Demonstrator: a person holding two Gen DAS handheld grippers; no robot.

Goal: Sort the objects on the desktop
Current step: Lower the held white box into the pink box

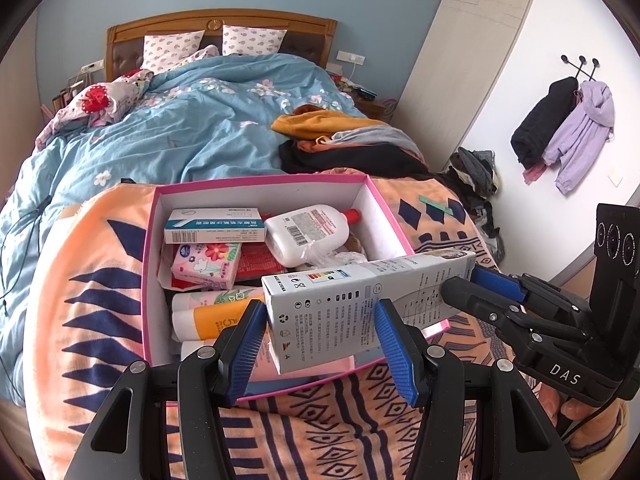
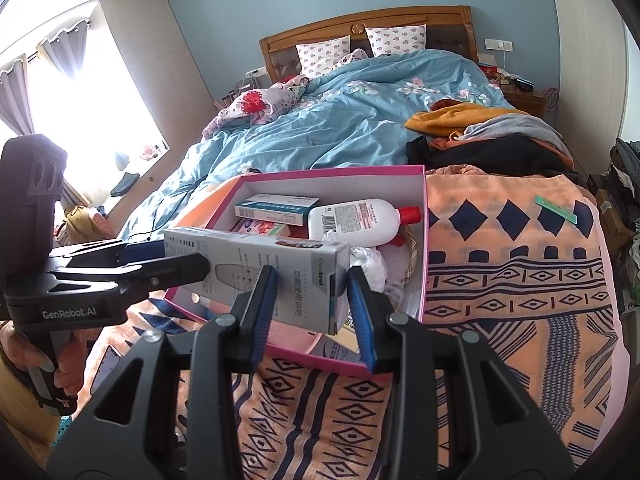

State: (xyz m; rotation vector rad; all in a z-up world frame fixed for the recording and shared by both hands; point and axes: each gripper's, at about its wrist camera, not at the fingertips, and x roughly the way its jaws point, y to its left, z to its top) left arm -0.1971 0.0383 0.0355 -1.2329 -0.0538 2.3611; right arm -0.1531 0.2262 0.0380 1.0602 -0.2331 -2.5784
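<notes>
both grippers clamp one long grey cardboard carton (image 1: 360,300), held above the near edge of the pink box (image 1: 256,188): the left gripper (image 1: 316,344) pinches one end, the right gripper (image 2: 312,304) the other, their ribbed blue pads (image 1: 394,356) pressed on its flat sides. inside the box lie one white plastic bottle (image 1: 308,232) with a red cap, one small teal-and-white carton (image 1: 214,226) and one floral tissue pack (image 1: 206,264), all on an orange patterned blanket (image 2: 512,280).

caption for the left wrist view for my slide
Both grippers, left gripper and right gripper, hold a grey carton over the pink box of toiletries.
</notes>
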